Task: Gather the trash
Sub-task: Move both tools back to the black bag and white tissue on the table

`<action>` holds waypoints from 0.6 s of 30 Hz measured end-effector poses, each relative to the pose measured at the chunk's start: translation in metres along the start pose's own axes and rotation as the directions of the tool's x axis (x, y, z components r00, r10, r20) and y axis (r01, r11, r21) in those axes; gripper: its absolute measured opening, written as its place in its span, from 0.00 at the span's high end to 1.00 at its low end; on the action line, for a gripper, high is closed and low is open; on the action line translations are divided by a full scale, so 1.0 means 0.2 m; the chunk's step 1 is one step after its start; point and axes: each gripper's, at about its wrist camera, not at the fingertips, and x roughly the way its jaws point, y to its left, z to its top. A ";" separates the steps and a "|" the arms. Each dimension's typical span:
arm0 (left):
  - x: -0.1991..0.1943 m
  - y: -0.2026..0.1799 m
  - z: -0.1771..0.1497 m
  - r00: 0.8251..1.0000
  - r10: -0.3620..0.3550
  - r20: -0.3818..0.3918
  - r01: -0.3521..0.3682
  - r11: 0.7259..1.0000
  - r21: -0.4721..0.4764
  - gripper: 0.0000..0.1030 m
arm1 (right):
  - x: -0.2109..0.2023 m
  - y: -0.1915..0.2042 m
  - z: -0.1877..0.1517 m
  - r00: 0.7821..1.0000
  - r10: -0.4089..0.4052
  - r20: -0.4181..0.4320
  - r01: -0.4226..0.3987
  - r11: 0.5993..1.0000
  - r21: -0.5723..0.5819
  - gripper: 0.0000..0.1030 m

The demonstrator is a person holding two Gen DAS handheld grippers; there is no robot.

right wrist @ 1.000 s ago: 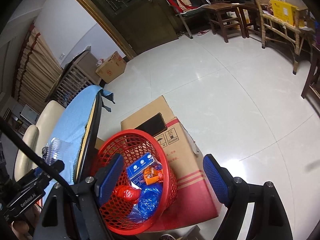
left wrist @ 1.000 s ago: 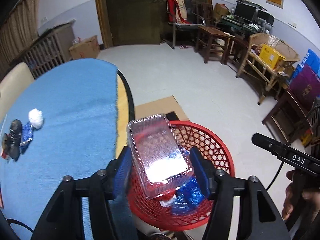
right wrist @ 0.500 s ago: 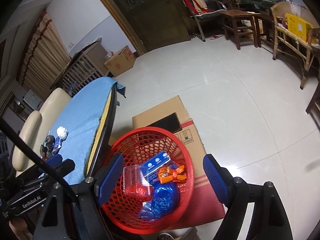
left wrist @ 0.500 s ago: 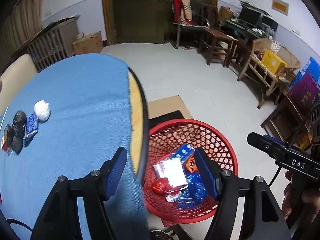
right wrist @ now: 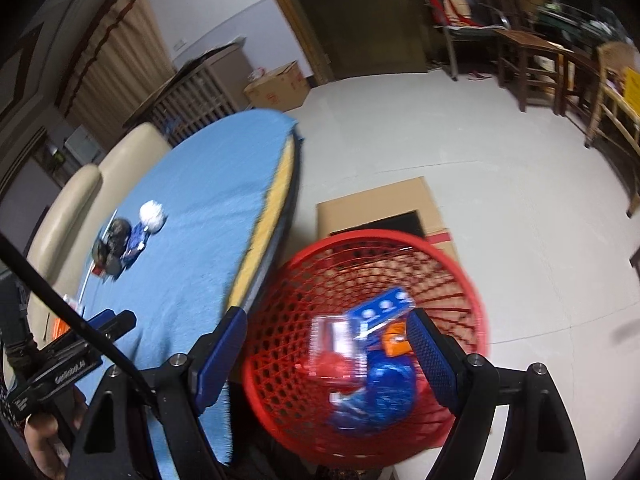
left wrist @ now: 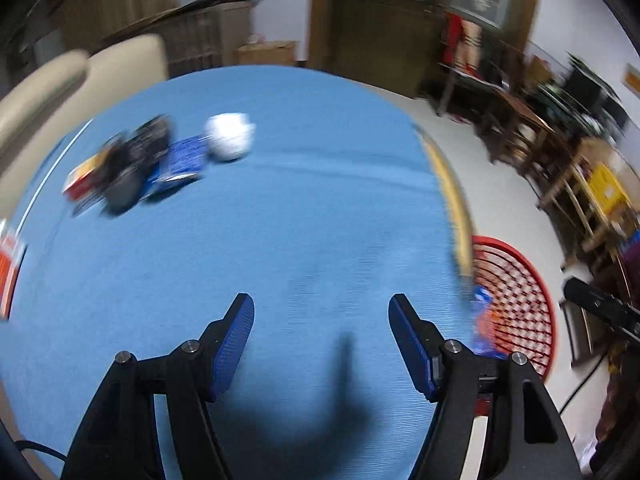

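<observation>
Left wrist view shows the remaining trash on the blue tablecloth (left wrist: 280,220): a crumpled white paper ball (left wrist: 230,136) touching a blue wrapper (left wrist: 182,160), then a dark blurred lump (left wrist: 132,164) and a red-and-yellow packet (left wrist: 80,178) further left, all bunched together on the far left part of the table. A red-and-white item (left wrist: 8,268) lies at the left edge, too smeared to identify. The left gripper (left wrist: 320,336) hangs over bare cloth well short of that cluster, its blue pads spread with nothing between them; the jaws have just been opening. To the right, past the table's yellow edge, the red mesh basket (left wrist: 516,304) stands on the floor.

From the right wrist view, the basket (right wrist: 460,280) sits just beside the table on a flattened cardboard box (right wrist: 376,208). Inside it lie a clear plastic container (right wrist: 336,340), a blue card with white dots (right wrist: 380,308), an orange wrapper (right wrist: 394,340), a red wrapper (right wrist: 332,364) and a crumpled blue bag (right wrist: 380,392). The right gripper (right wrist: 324,344) hovers above the basket, jaws wide apart and empty. A hand (right wrist: 44,444) grips the other tool's handle at lower left.
</observation>
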 end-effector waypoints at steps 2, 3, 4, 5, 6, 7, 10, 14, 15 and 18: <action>0.00 0.13 0.00 1.000 0.017 0.005 -0.017 0.999 -0.047 0.32 | 0.04 0.08 0.00 1.000 0.009 -0.015 -0.009 1.000 -0.026 0.18; -0.01 0.19 0.01 1.000 0.028 0.008 -0.027 0.998 -0.061 0.32 | 0.06 0.13 0.00 1.000 0.016 -0.024 -0.017 0.999 -0.040 0.18; -0.01 0.25 0.02 0.999 0.045 0.013 -0.044 0.996 -0.073 0.32 | 0.09 0.17 -0.01 0.999 0.024 -0.033 -0.026 0.998 -0.052 0.18; -0.01 0.30 0.04 0.998 0.063 0.020 -0.061 0.995 -0.085 0.31 | 0.10 0.20 -0.02 0.999 0.028 -0.038 -0.030 0.998 -0.058 0.18; -0.01 0.37 0.06 0.996 0.080 0.028 -0.076 0.991 -0.107 0.32 | 0.12 0.25 -0.03 0.998 0.034 -0.047 -0.037 0.997 -0.069 0.18; -0.02 0.43 0.09 0.996 0.085 0.037 -0.080 0.988 -0.129 0.32 | 0.15 0.29 -0.03 0.998 0.039 -0.056 -0.044 0.996 -0.080 0.18; -0.04 0.59 0.18 0.992 0.105 0.073 -0.090 0.978 -0.187 0.32 | 0.20 0.38 -0.05 0.996 0.048 -0.077 -0.057 0.993 -0.108 0.18; 0.00 0.77 0.31 0.986 0.120 0.115 -0.090 0.966 -0.241 0.24 | 0.24 0.49 -0.06 0.994 0.057 -0.088 -0.070 0.987 -0.145 0.18; 0.02 0.81 0.34 0.985 0.126 0.118 -0.094 0.963 -0.251 0.24 | 0.25 0.52 -0.06 0.994 0.059 -0.091 -0.073 0.985 -0.156 0.18; 0.10 0.91 0.42 0.987 0.119 0.109 -0.084 0.955 -0.283 0.24 | 0.27 0.56 -0.05 0.993 0.060 -0.097 -0.076 0.983 -0.168 0.18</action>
